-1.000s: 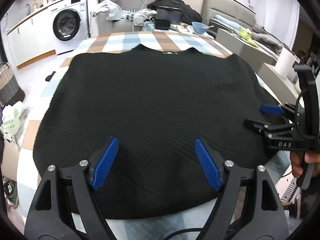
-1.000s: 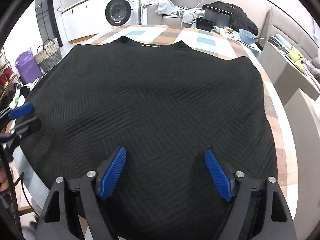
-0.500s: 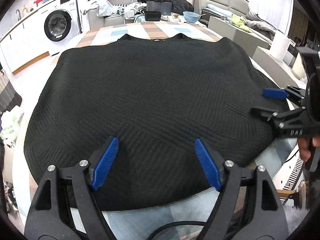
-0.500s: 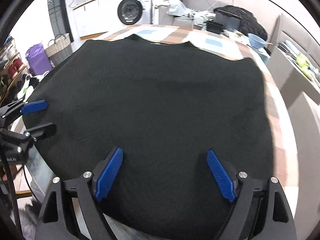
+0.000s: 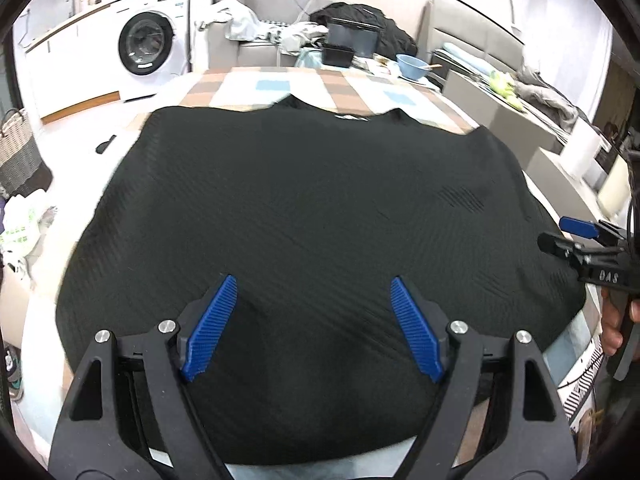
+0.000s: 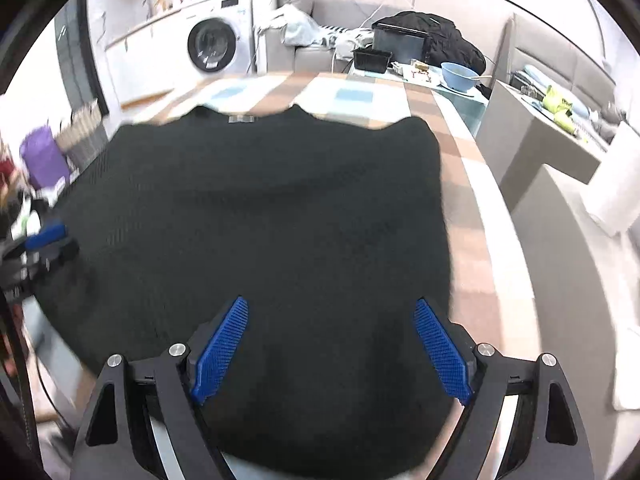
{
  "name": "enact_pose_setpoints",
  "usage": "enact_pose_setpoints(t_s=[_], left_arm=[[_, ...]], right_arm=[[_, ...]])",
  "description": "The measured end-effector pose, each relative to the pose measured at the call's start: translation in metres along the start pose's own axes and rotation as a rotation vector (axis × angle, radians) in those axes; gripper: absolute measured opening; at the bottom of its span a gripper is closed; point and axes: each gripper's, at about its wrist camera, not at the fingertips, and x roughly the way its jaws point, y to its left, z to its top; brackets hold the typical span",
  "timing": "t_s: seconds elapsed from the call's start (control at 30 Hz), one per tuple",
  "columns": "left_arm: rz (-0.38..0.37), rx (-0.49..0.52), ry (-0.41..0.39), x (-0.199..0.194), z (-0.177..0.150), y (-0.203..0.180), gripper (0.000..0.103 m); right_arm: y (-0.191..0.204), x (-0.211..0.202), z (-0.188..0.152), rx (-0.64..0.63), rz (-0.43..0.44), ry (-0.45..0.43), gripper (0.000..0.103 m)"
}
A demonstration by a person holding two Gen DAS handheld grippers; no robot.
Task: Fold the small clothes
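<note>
A black ribbed top lies spread flat on the checked table, neckline at the far side. It fills the right wrist view too. My left gripper is open and empty above the near hem, left of the middle. My right gripper is open and empty above the near hem toward the right side. Each gripper shows at the edge of the other's view: the right one at the garment's right edge, the left one at its left edge.
A washing machine stands at the back left. A sofa with a clothes pile and a dark bag is behind the table. A blue bowl sits beyond the far right corner. A wicker basket stands on the floor at left.
Both grippers have drawn back and risen a little, so more of the far table shows. The right wrist view has swung right. Both stay open; the top has not moved.
</note>
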Motion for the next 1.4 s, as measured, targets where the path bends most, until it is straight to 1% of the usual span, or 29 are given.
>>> enact_pose_setpoints(t_s=[0.07, 0.13, 0.17, 0.27, 0.33, 0.4, 0.47, 0.5, 0.53, 0.57, 0.63, 0.7, 0.77, 0.8, 0.87, 1.0, 1.07, 1.1, 1.13, 1.2, 1.3, 1.4], left_arm=[[0.027, -0.003, 0.000, 0.000, 0.008, 0.010, 0.077], [0.050, 0.002, -0.006, -0.001, 0.016, 0.019, 0.078], [0.055, 0.001, -0.005, 0.000, 0.019, 0.023, 0.078], [0.092, -0.012, 0.031, 0.009, 0.031, 0.036, 0.079], [0.115, -0.024, 0.039, 0.017, 0.039, 0.044, 0.079], [0.120, -0.030, 0.055, 0.025, 0.045, 0.050, 0.079], [0.129, -0.027, 0.066, 0.035, 0.052, 0.053, 0.079], [0.128, -0.018, 0.076, 0.041, 0.055, 0.055, 0.079], [0.133, -0.010, 0.088, 0.047, 0.056, 0.055, 0.079], [0.143, -0.006, 0.102, 0.053, 0.058, 0.056, 0.079], [0.167, -0.021, 0.132, 0.066, 0.059, 0.059, 0.079], [0.166, -0.028, 0.126, 0.070, 0.059, 0.061, 0.079], [0.161, -0.021, 0.125, 0.070, 0.057, 0.062, 0.079], [0.162, -0.022, 0.123, 0.070, 0.056, 0.063, 0.079], [0.155, -0.026, 0.119, 0.071, 0.051, 0.065, 0.080], [0.143, -0.053, 0.106, 0.066, 0.045, 0.066, 0.080], [0.135, -0.074, 0.107, 0.059, 0.041, 0.065, 0.080], [0.132, -0.079, 0.106, 0.056, 0.039, 0.063, 0.080], [0.128, -0.076, 0.106, 0.054, 0.038, 0.059, 0.080], [0.121, -0.067, 0.099, 0.047, 0.036, 0.051, 0.080], [0.098, -0.069, 0.093, 0.040, 0.031, 0.042, 0.080], [0.087, -0.071, 0.093, 0.034, 0.026, 0.035, 0.080]], right_arm=[[0.003, 0.012, 0.016, 0.038, 0.038, -0.010, 0.087], [0.008, 0.027, 0.031, 0.055, 0.079, 0.011, 0.087], [0.013, 0.035, 0.039, 0.053, 0.084, 0.024, 0.087], [0.028, 0.053, 0.055, 0.010, 0.067, 0.016, 0.087], [0.033, 0.066, 0.065, 0.021, 0.074, 0.027, 0.087], [0.035, 0.074, 0.073, 0.033, 0.062, 0.027, 0.087], [0.037, 0.083, 0.079, 0.016, 0.050, 0.030, 0.087], [0.036, 0.093, 0.082, 0.004, 0.051, 0.065, 0.087], [0.036, 0.099, 0.081, -0.011, 0.050, 0.102, 0.087], [0.037, 0.099, 0.081, -0.034, 0.045, 0.084, 0.088], [0.035, 0.097, 0.079, -0.064, 0.050, 0.087, 0.088], [0.024, 0.095, 0.077, -0.052, 0.033, 0.094, 0.088], [0.008, 0.091, 0.076, -0.012, -0.007, 0.088, 0.088], [0.000, 0.089, 0.074, 0.009, -0.043, 0.091, 0.087], [-0.010, 0.085, 0.068, 0.033, -0.065, 0.094, 0.087], [-0.005, 0.074, 0.060, 0.010, -0.076, 0.086, 0.088], [0.007, 0.069, 0.056, -0.013, -0.046, 0.079, 0.088], [0.016, 0.066, 0.053, -0.030, -0.016, 0.074, 0.088], [0.025, 0.063, 0.051, -0.058, 0.012, 0.071, 0.088], [0.042, 0.063, 0.046, -0.118, 0.037, 0.064, 0.088], [0.056, 0.059, 0.037, -0.170, 0.033, 0.038, 0.088], [0.044, 0.055, 0.028, -0.159, 0.032, 0.048, 0.089]])
